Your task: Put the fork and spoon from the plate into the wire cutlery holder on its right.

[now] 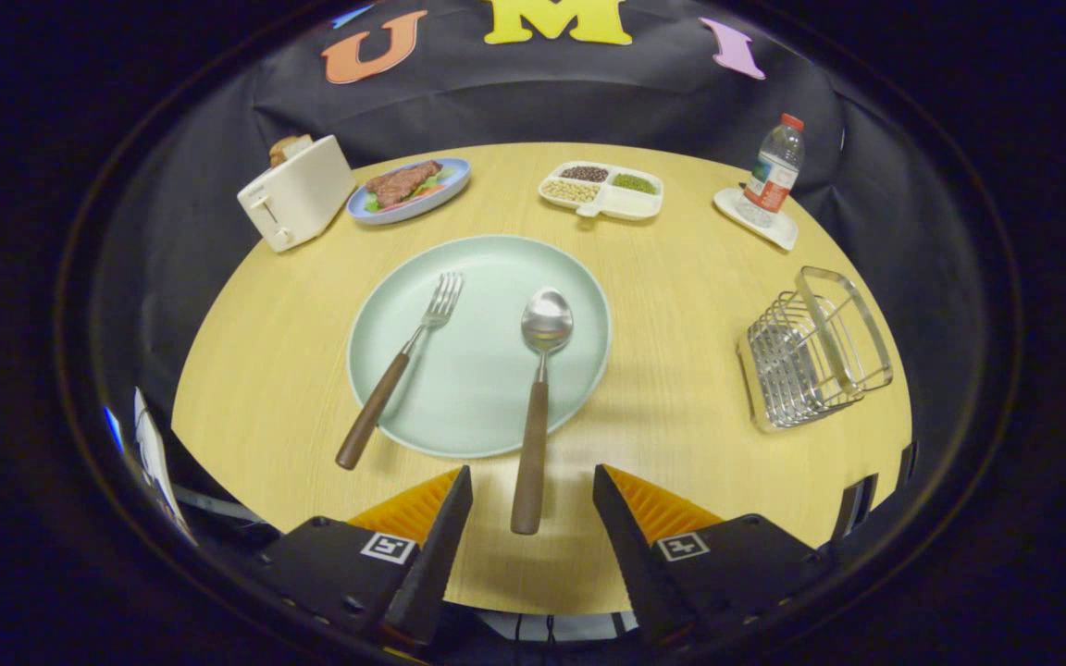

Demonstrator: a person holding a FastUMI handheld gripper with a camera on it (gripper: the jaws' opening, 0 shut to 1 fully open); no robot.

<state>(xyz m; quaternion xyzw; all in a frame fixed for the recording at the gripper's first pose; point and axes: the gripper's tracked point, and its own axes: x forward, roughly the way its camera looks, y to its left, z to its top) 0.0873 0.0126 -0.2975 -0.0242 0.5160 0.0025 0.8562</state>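
Fingers of our gripper [533, 486] stand wide apart and hold nothing; the brown handle end of the spoon [538, 398] lies in the gap between the tips, touching neither. We see its bowl resting on the pale green plate [496, 268] at twelve o'clock, handle overhanging the near rim. At eleven o'clock the fork [402, 368] lies tilted, tines on the plate, handle past its left rim. Bare round table [681, 305] separates the plate from the wire cutlery holder [811, 350] at two o'clock, near the table's right edge. Beyond stand a toaster [295, 192], a food plate [409, 190], a divided dish [601, 190] and a bottle [773, 171]
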